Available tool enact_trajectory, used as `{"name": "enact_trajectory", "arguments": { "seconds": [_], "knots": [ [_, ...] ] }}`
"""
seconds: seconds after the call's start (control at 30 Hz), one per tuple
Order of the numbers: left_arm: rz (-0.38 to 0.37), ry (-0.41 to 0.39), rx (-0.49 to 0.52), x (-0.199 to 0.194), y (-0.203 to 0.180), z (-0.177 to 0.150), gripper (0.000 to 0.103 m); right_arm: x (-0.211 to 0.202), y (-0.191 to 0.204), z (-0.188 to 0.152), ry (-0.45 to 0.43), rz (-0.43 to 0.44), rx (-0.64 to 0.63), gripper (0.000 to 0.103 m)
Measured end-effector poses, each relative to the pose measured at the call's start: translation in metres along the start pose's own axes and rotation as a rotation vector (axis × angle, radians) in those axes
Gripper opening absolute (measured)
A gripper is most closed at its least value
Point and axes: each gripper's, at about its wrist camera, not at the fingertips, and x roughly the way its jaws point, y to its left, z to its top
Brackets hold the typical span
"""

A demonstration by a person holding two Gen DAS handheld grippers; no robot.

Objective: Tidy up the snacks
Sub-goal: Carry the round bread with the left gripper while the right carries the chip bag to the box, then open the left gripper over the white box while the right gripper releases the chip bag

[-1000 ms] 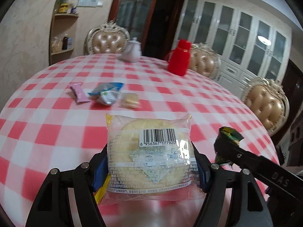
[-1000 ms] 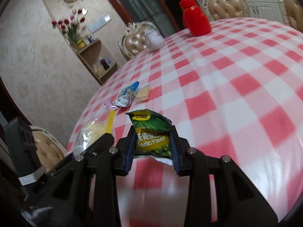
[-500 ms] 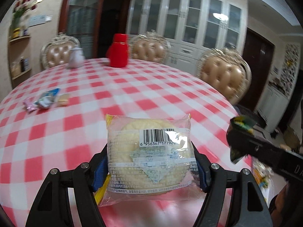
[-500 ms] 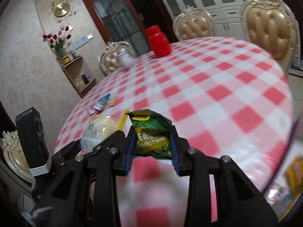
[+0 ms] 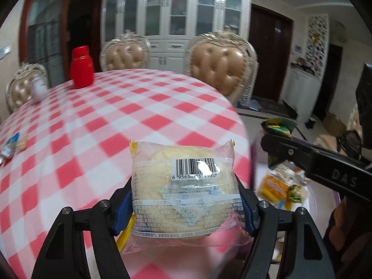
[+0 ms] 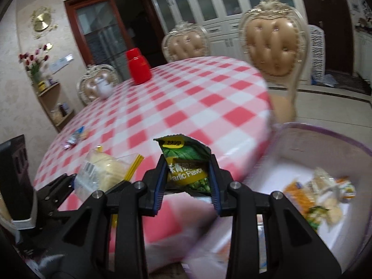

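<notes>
The left gripper (image 5: pixel 184 205) pinches the wrapped bun (image 5: pixel 183 183) and the right gripper (image 6: pixel 188 186) pinches the green pea packet (image 6: pixel 186 165), probably for dropping into the clear bin (image 6: pixel 325 130) beside the table (image 6: pixel 186 97).

White glass-door cabinets (image 5: pixel 176 7); tufted chairs (image 5: pixel 220 67); checked tablecloth (image 5: pixel 116 107); tiled floor (image 6: pixel 330 107).

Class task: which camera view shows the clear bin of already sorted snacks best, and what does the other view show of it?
The right wrist view: the clear bin shows its curved rim, wall and the loose packets inside, beside the table. In the left wrist view, the right hand-held gripper crosses in front, leaving only a blurred glimpse of its packets.
</notes>
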Motion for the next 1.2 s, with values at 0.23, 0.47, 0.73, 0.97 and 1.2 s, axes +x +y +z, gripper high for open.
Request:
{"name": "enact_trajectory", "arguments": {
  "seconds": [0.23, 0.47, 0.73, 0.97, 1.2],
  "knots": [
    [-0.066, 0.033, 0.094, 0.016, -0.048, 0.001, 0.074, -0.008, -0.050, 0.002, 0.011, -0.109, 0.051, 0.037],
    [-0.137, 0.085, 0.136, 0.033, -0.082, 0.000, 0.074, -0.010, -0.085, 0.000, 0.055, -0.247, 0.028, 0.037],
    [-0.233, 0.150, 0.186, 0.052, -0.127, -0.006, 0.074, -0.016, -0.126, -0.004, 0.101, -0.419, 0.011, 0.037],
    [-0.253, 0.202, 0.229, 0.064, -0.151, -0.017, 0.074, -0.017, -0.148, -0.009, 0.153, -0.461, 0.004, 0.037],
    [-0.271, 0.236, 0.233, 0.070, -0.158, -0.026, 0.075, -0.012, -0.155, -0.015, 0.193, -0.468, 0.003, 0.038]
  ]
}}
